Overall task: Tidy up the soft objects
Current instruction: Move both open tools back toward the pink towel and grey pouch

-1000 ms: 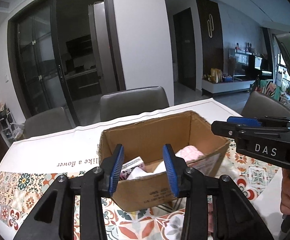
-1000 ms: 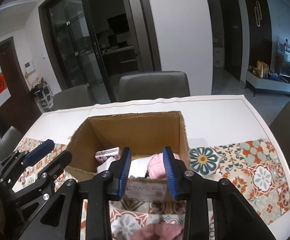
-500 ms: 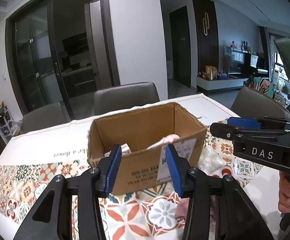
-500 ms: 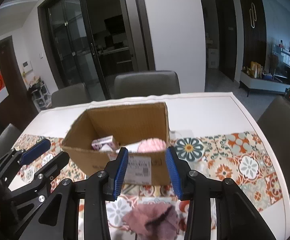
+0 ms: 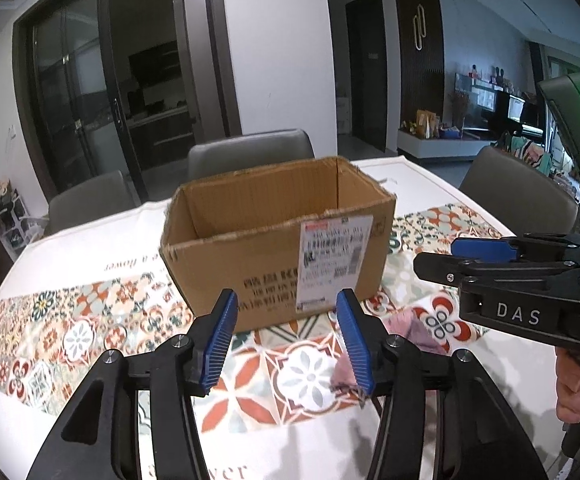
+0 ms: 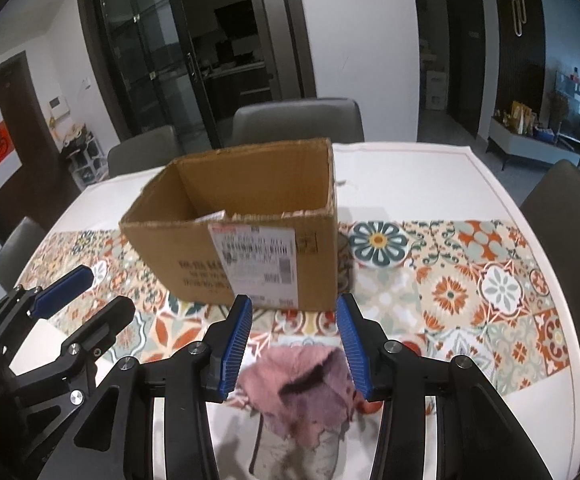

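An open cardboard box [image 5: 273,236] with a white shipping label stands on the patterned table runner; it also shows in the right wrist view [image 6: 241,240]. A crumpled pink cloth [image 6: 302,392] lies on the table in front of the box, below my open right gripper [image 6: 296,344]. In the left wrist view the cloth [image 5: 402,332] shows to the right of my open, empty left gripper [image 5: 287,340], partly hidden by its right finger. The right gripper [image 5: 486,260] is at the right there. The box's contents are hidden apart from a white corner [image 6: 211,217].
The table has a white cloth with a tiled runner [image 6: 470,280]. Grey chairs [image 6: 298,120] stand along the far side and at the right [image 6: 570,216]. The left gripper [image 6: 69,304] shows at the left of the right wrist view.
Both grippers have pulled back from over the box toward the table's near side and dropped lower. The pink cloth has come into view under the right gripper.
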Available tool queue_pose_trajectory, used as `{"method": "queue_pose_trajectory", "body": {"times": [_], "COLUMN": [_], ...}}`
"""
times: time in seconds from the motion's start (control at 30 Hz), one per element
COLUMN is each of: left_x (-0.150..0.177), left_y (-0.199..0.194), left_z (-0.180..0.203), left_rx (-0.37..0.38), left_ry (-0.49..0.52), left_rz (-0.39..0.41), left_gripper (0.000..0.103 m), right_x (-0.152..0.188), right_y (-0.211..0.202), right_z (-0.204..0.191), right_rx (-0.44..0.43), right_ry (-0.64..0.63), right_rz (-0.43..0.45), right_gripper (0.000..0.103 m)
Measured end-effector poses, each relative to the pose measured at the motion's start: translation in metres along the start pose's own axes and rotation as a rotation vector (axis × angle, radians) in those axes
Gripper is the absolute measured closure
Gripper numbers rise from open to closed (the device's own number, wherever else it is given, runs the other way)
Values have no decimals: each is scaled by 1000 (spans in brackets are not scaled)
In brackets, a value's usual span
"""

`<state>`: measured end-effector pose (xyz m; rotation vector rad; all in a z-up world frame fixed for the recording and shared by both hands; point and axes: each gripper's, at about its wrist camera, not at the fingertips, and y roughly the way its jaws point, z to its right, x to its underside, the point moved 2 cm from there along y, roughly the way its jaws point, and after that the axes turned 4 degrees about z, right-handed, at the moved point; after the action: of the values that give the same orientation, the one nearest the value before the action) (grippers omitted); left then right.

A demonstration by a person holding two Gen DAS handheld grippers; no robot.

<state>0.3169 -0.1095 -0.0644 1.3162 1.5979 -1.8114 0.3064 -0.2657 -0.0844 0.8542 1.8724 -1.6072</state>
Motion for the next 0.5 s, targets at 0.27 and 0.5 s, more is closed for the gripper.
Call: {"method": "queue_pose_trajectory", "body": {"times": [0.27,0.5], "left_x": [23,40], "left_y": [3,13], "left_z": [11,18], "left_rx": [-15,-29], "left_ry": [-19,-51], "left_rz": [-66,-122], "left_gripper": [49,47], "right_x": [21,34], "right_y": [12,27], "right_z": [6,10], "right_rx": [-29,-53], "right_ry": [-17,-43], "right_rz": [-78,-140], "right_gripper": [58,57]}}
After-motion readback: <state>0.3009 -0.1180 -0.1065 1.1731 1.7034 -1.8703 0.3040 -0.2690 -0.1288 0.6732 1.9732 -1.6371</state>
